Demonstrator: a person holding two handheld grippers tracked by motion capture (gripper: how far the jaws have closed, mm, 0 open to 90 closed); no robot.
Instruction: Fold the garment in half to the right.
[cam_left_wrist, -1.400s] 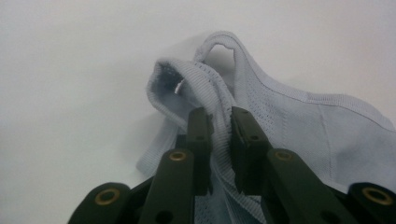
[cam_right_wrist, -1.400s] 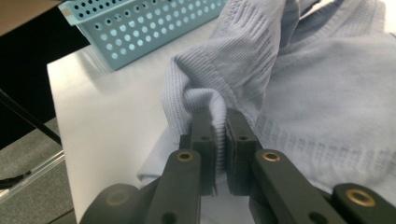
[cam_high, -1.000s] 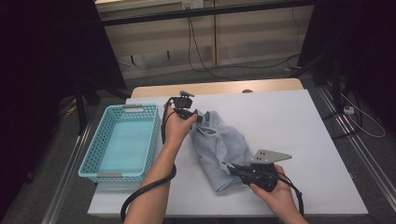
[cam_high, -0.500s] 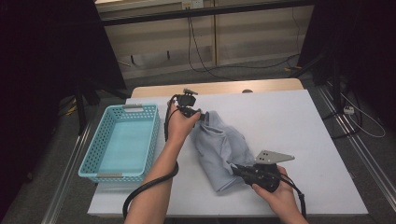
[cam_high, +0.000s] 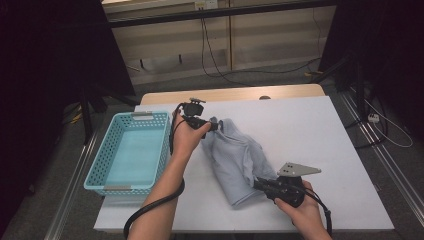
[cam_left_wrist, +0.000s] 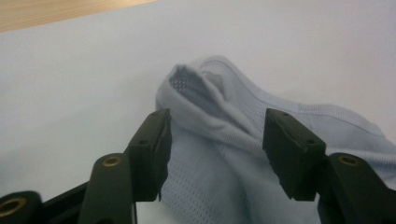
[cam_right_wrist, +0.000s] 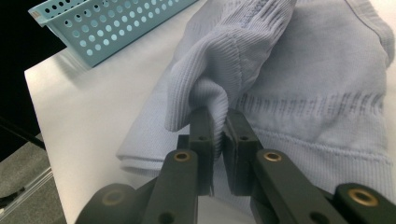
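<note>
A pale blue knitted garment (cam_high: 235, 155) lies bunched on the white table (cam_high: 325, 130), running from its middle toward the near edge. My left gripper (cam_high: 212, 125) is at the garment's far end. In the left gripper view its jaws (cam_left_wrist: 215, 126) have just been opening and stand apart, with the ribbed edge of the garment (cam_left_wrist: 233, 135) lying between them and touching neither pad. My right gripper (cam_high: 260, 184) is at the near end. In the right gripper view it (cam_right_wrist: 219, 114) is shut on a ribbed fold of the garment (cam_right_wrist: 317, 70).
A light blue perforated basket (cam_high: 100, 165) stands empty at the table's left side, and its rim (cam_right_wrist: 112, 23) is seen beyond the garment in the right gripper view. Bare white tabletop lies right of the garment. Cables trail from both grippers.
The left gripper's jaws have opened and let go of the garment's far end, which now rests on the table. The right gripper has kept its grip and place.
</note>
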